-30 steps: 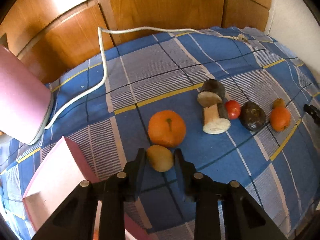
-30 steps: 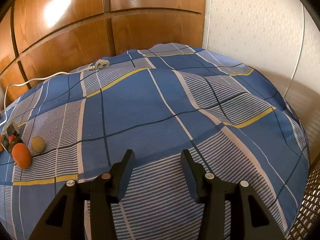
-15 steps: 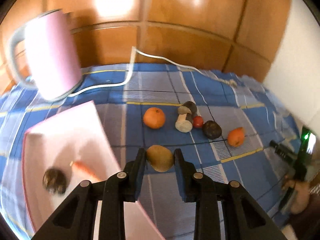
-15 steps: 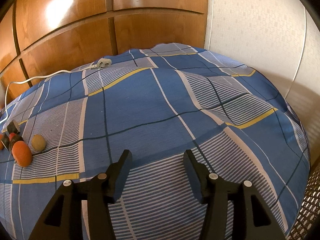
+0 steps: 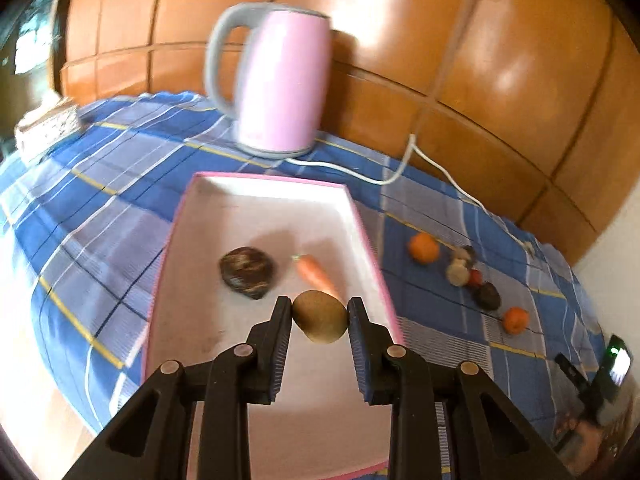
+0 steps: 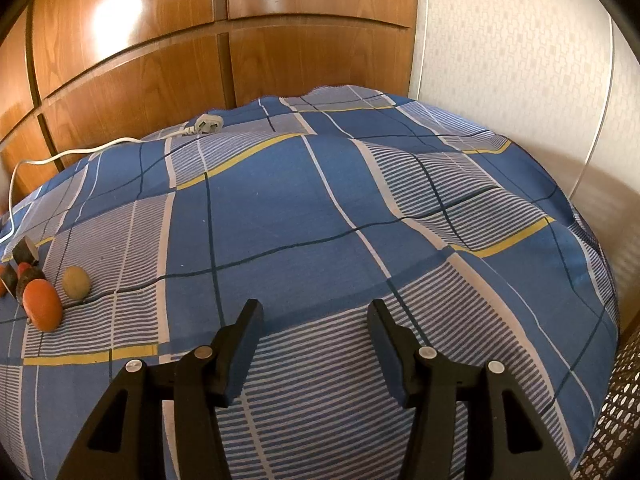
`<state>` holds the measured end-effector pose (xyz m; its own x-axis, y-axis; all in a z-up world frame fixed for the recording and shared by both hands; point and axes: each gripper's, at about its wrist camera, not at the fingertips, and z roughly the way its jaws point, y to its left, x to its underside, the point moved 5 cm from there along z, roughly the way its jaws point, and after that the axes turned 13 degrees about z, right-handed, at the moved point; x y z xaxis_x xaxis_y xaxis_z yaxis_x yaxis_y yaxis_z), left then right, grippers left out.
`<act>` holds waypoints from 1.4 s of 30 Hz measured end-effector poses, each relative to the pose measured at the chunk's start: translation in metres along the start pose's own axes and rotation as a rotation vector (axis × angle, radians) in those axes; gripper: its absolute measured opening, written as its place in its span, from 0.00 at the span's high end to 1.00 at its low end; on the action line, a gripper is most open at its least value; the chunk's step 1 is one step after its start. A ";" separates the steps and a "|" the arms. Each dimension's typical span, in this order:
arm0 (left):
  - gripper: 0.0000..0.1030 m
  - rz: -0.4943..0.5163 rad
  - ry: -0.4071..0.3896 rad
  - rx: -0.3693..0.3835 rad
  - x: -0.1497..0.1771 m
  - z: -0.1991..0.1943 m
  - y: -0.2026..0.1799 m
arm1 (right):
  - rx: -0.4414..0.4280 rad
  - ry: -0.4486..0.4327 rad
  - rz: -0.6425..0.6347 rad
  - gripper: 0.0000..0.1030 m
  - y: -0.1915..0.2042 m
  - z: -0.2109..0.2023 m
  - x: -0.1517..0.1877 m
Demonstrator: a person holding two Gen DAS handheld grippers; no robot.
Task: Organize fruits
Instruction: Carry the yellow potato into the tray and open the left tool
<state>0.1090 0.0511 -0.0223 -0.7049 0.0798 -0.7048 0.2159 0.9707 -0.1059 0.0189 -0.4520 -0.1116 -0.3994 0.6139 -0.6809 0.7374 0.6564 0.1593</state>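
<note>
The left gripper [image 5: 320,320] is clamped on a kiwi [image 5: 320,322] above the pink tray [image 5: 276,184]; the right gripper [image 6: 316,344] hovers over the cloth [image 6: 280,208], jaws apart, gripping nothing.

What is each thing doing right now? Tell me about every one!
left gripper: shut on the kiwi.
kiwi: held up over the pink tray.
pink tray: open, holding two things.
carrot: lying in the tray.
dark fruit: lying in the tray.
kettle: upright on its base.
plug: unplugged, lying on the cloth.
right gripper: open, holding nothing.
</note>
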 end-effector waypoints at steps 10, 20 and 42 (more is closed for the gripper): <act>0.72 -0.048 -0.012 -0.016 -0.026 0.025 0.022 | 0.016 -0.003 -0.014 0.46 0.002 0.000 0.001; 0.72 -0.017 -0.013 -0.096 -0.054 0.065 0.031 | 0.017 -0.003 -0.015 0.46 0.002 0.000 0.001; 0.32 0.013 -0.010 -0.175 -0.007 0.021 -0.002 | 0.015 -0.002 -0.016 0.46 0.001 -0.001 0.001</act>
<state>0.1276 0.0440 -0.0323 -0.6959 0.0912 -0.7123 0.1036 0.9943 0.0262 0.0190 -0.4503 -0.1117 -0.4099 0.6030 -0.6844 0.7394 0.6590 0.1377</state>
